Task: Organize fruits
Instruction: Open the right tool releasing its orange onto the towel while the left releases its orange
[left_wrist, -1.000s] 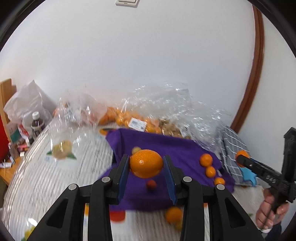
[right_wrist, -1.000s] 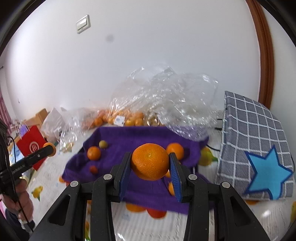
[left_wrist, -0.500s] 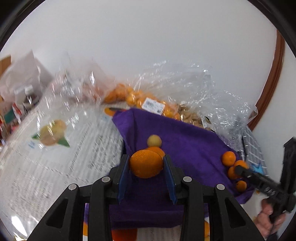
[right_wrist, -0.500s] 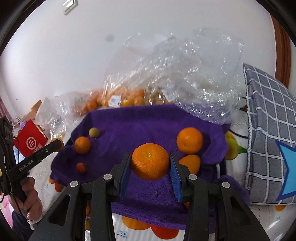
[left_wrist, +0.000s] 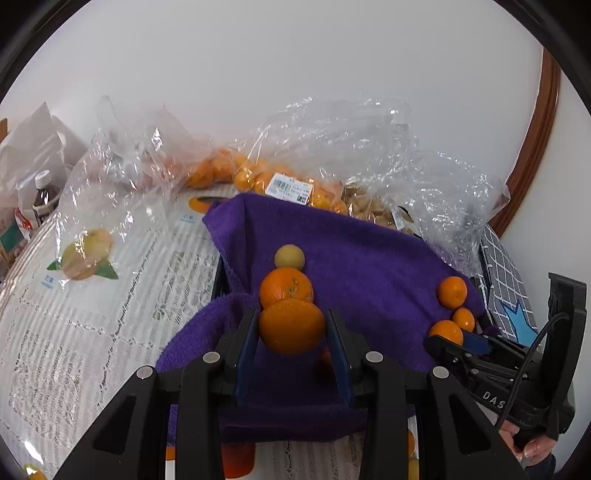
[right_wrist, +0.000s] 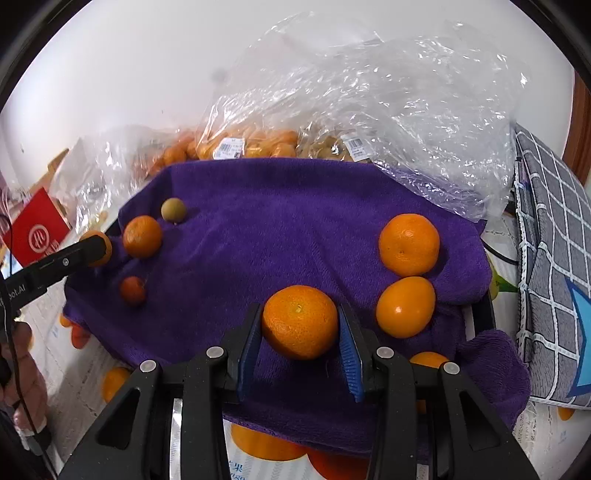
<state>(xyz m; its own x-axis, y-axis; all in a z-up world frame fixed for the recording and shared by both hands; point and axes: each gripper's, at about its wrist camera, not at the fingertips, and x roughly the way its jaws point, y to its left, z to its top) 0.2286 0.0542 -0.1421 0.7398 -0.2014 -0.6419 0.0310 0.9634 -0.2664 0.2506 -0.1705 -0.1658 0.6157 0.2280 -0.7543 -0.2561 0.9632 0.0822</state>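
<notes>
My left gripper (left_wrist: 291, 328) is shut on an orange (left_wrist: 291, 326) and holds it over the left part of the purple towel (left_wrist: 354, 258), just in front of another orange (left_wrist: 286, 288) and a small yellow-green fruit (left_wrist: 290, 256). My right gripper (right_wrist: 300, 325) is shut on an orange (right_wrist: 300, 321) over the towel's (right_wrist: 277, 206) front right part, beside two oranges (right_wrist: 408, 243) (right_wrist: 405, 307). A small reddish fruit (right_wrist: 132, 291) lies at the towel's left. The right gripper also shows in the left wrist view (left_wrist: 448, 338).
Clear plastic bags of small oranges (left_wrist: 258, 177) and nuts (right_wrist: 332, 146) lie behind the towel by the wall. A grey checked cushion with a blue star (right_wrist: 550, 258) stands at the right. A bottle (left_wrist: 44, 195) and a red bag (right_wrist: 37, 229) stand at the left.
Both grippers have moved forward and down over the purple towel, each still holding its orange. The fruits on the towel now sit much closer.
</notes>
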